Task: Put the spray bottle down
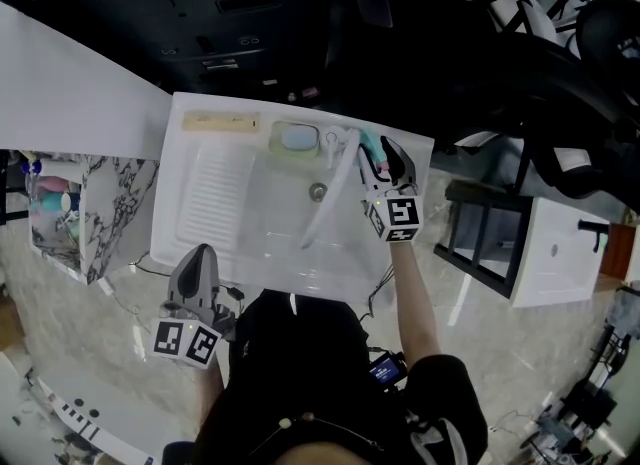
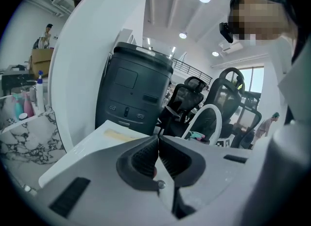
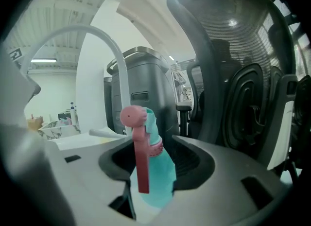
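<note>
White sink [image 1: 205, 203], far right rim: the bottle [image 1: 371, 150] stands upright beside the faucet [image 1: 331, 196], between the parted jaws of the right gripper [image 1: 393, 160], whose pads appear to be off it. The left gripper [image 1: 196, 271], near left, is clenched and empty. Risk: on a skewed withdrawal, a jaw could catch the bottle's trigger and topple it into the basin.

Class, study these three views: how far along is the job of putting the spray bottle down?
Done: the spray bottle stands upright beside the faucet, at the sink's back rim. In hand: the right gripper's fingers flank it, apparently loose rather than pressing. Its base is hidden, so contact with the rim is unconfirmed. Remaining: draw that gripper clear. The left gripper is shut and empty.
</note>
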A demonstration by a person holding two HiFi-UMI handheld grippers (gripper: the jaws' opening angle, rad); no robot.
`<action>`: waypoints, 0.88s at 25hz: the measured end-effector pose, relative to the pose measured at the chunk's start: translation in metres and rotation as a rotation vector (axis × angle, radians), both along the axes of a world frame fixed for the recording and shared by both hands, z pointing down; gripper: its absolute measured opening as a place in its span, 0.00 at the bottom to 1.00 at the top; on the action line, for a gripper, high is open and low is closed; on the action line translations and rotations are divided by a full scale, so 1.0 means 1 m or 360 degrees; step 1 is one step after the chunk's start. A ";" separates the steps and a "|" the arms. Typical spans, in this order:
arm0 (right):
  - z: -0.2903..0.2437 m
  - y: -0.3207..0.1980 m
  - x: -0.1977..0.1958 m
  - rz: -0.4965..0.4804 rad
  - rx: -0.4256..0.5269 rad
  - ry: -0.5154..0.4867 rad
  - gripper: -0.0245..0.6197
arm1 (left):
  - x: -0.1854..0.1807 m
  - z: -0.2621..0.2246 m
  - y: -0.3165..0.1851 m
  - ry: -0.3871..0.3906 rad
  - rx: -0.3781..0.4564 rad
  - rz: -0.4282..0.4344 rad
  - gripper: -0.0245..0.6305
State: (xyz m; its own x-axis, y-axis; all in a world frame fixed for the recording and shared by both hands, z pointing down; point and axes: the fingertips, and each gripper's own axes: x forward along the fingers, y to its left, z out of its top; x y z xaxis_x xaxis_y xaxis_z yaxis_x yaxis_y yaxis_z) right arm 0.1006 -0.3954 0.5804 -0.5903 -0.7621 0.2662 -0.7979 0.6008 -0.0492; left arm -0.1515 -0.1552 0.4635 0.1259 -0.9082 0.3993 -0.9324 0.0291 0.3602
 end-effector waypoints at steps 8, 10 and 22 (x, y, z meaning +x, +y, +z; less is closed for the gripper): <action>-0.010 0.009 0.001 -0.0032 -0.0001 -0.0022 0.43 | 0.001 -0.003 0.007 -0.0001 0.0012 0.0019 0.05; -0.013 0.015 0.003 -0.0034 0.0011 -0.0004 0.45 | 0.003 -0.004 0.010 -0.0001 0.0018 0.0032 0.05; -0.076 0.122 0.061 0.0182 0.0072 0.0048 0.12 | 0.013 -0.023 0.007 0.0032 0.0191 0.0210 0.05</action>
State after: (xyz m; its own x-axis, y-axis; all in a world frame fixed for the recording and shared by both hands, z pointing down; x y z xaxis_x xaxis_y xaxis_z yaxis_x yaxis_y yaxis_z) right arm 0.1617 -0.2736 0.5046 -0.4908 -0.8357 0.2463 -0.8622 0.5066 0.0011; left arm -0.1387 -0.1478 0.4403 0.2542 -0.9242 0.2849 -0.9178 -0.1376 0.3724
